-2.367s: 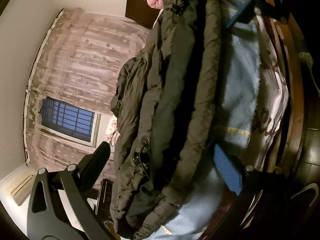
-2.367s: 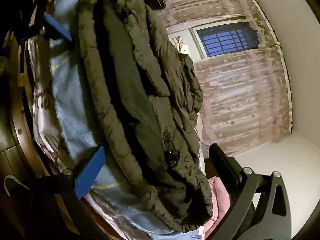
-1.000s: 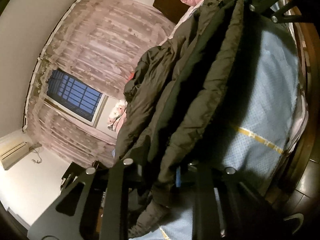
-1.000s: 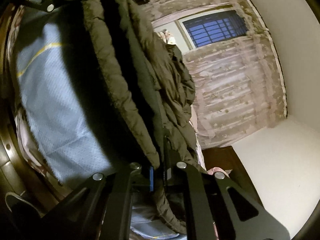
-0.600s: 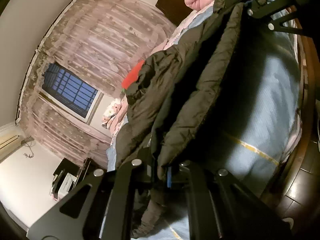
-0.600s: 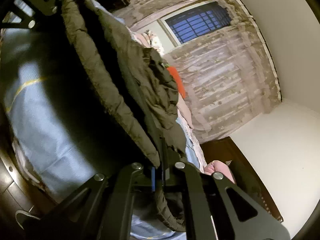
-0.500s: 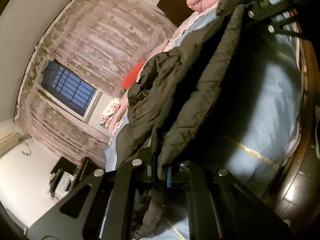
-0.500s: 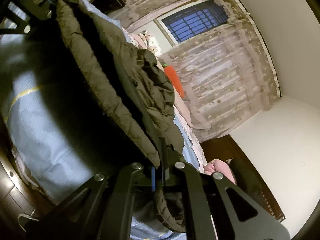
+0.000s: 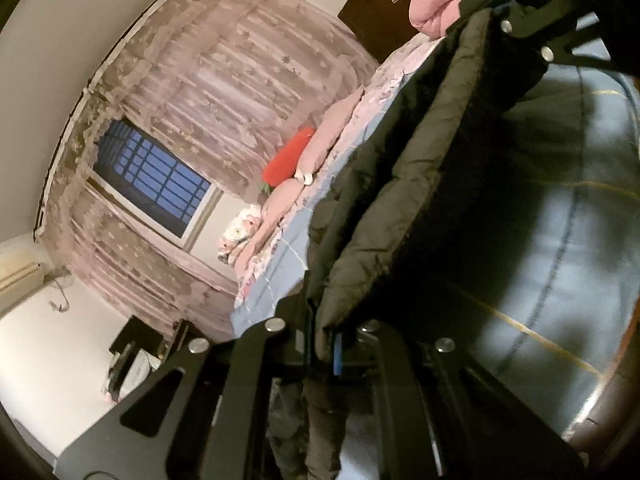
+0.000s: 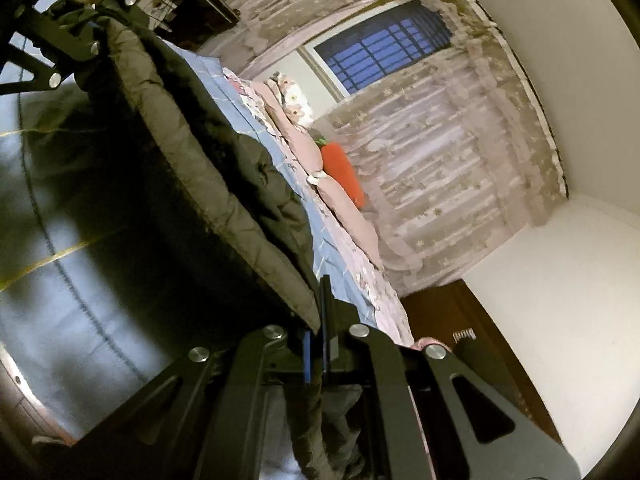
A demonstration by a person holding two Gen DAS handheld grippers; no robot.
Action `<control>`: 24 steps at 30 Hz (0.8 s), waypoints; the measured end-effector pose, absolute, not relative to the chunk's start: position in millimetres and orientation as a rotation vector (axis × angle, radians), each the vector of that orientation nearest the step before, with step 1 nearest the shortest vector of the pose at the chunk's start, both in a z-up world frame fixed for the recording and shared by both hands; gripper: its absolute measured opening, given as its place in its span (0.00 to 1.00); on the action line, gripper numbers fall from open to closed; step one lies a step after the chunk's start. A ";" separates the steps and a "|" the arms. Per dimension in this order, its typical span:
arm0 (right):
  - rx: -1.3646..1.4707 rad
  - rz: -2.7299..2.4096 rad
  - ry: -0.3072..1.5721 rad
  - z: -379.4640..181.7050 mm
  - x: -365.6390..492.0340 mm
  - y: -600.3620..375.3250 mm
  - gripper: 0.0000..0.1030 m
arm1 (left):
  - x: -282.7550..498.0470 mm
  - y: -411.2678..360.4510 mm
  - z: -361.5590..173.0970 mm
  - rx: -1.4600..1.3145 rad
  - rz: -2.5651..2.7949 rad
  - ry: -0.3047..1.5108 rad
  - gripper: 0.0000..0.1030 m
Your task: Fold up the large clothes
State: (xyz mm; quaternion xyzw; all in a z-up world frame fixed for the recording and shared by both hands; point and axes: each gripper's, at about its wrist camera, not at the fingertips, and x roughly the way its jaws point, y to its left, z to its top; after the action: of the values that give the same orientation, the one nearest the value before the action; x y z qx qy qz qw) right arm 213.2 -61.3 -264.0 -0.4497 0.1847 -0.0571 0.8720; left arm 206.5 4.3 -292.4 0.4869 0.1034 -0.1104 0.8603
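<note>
A dark olive puffer jacket [image 9: 404,184] hangs stretched between my two grippers above the bed. My left gripper [image 9: 324,340] is shut on one end of its hem. My right gripper [image 10: 316,332] is shut on the other end; the jacket [image 10: 192,152] runs away from it toward the left gripper [image 10: 80,36] at the upper left. The right gripper also shows in the left wrist view [image 9: 516,12] at the top right. The lifted hem casts a dark shadow on the bed.
The bed has a light blue sheet [image 9: 568,216] with thin yellow lines and a wooden frame [image 10: 24,380]. Pink pillows [image 10: 348,204], a red cushion [image 10: 344,172] and a pink quilt [image 9: 436,4] lie along its far side. Curtains and a window [image 9: 156,184] are behind.
Both grippers closed on the jacket's hem and lifted it off the bed. The views have tilted up, and more of the pillows and red cushion shows now.
</note>
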 end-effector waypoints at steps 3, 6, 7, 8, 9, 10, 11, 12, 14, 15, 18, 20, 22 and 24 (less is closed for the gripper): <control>-0.956 -0.083 0.395 -244.8 244.3 -68.9 0.03 | 233.1 1.4 -279.6 1.027 -0.233 0.211 0.07; -0.948 -0.066 0.408 -231.6 277.3 -76.4 0.03 | 271.3 -3.7 -266.8 1.017 -0.238 0.225 0.07; -0.948 -0.062 0.410 -228.9 291.9 -79.3 0.04 | 284.0 -5.5 -264.6 1.017 -0.238 0.229 0.08; -0.952 -0.060 0.413 -227.9 307.2 -82.3 0.04 | 297.9 -7.4 -262.8 1.021 -0.238 0.233 0.08; -0.959 -0.061 0.416 -228.1 323.2 -85.2 0.04 | 316.9 -11.2 -262.1 1.031 -0.236 0.235 0.09; -0.958 -0.056 0.429 -227.1 336.4 -87.1 0.04 | 333.0 -14.8 -262.7 1.043 -0.234 0.238 0.09; -0.954 -0.056 0.434 -227.7 352.0 -89.9 0.04 | 352.2 -19.2 -263.5 1.055 -0.233 0.245 0.09; -0.946 -0.058 0.445 -229.8 372.1 -94.1 0.04 | 368.9 -22.2 -262.7 1.066 -0.233 0.249 0.09; -0.942 -0.063 0.459 -235.6 402.3 -99.1 0.04 | 403.0 -30.6 -269.4 1.091 -0.232 0.262 0.09; -0.943 -0.064 0.462 -237.9 415.1 -101.0 0.04 | 414.4 -32.9 -270.6 1.100 -0.231 0.266 0.09; -0.953 -0.071 0.476 -256.0 458.5 -106.5 0.04 | 458.9 -40.4 -283.7 1.119 -0.225 0.288 0.12; -0.949 -0.072 0.489 -269.9 486.5 -110.4 0.04 | 485.3 -44.1 -295.1 1.126 -0.223 0.299 0.13; -0.931 -0.079 0.495 -279.8 509.8 -114.0 0.04 | 505.3 -45.6 -304.1 1.134 -0.212 0.294 0.14; -0.913 -0.089 0.488 -288.6 531.4 -115.8 0.04 | 523.6 -46.5 -309.6 1.125 -0.200 0.290 0.14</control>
State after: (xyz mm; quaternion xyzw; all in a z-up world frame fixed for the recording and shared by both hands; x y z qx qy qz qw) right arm 531.4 -115.8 -288.6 -0.4361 0.2331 -0.0426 0.8681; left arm 523.6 -46.5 -309.6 0.5306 0.1369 -0.0941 0.8312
